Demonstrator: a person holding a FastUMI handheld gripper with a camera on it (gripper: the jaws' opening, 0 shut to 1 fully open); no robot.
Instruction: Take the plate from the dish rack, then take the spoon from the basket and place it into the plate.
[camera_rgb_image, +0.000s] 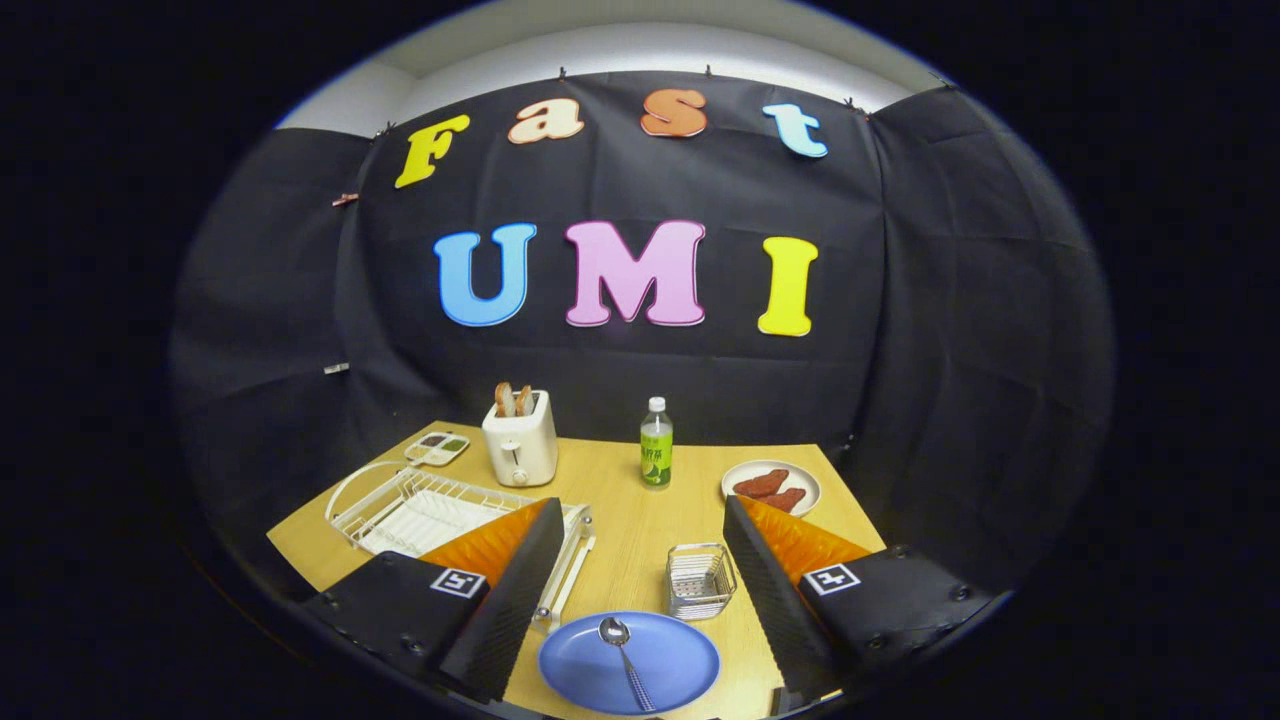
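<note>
A blue plate (628, 662) lies flat on the wooden table, low between my two fingers. A metal spoon (622, 646) rests in the plate, bowl pointing away and handle toward me. The small wire basket (700, 580) stands just beyond the plate, close to the right finger, with nothing in it. The white wire dish rack (430, 510) sits to the left, partly hidden behind the left finger. My gripper (640, 560) is open, raised above the table, with nothing between its fingers.
A white toaster (520, 445) with bread slices stands beyond the rack, with a small tray (438, 448) to its left. A green-labelled bottle (656, 445) is at the table's middle back. A white plate with reddish food (772, 487) lies beyond the right finger.
</note>
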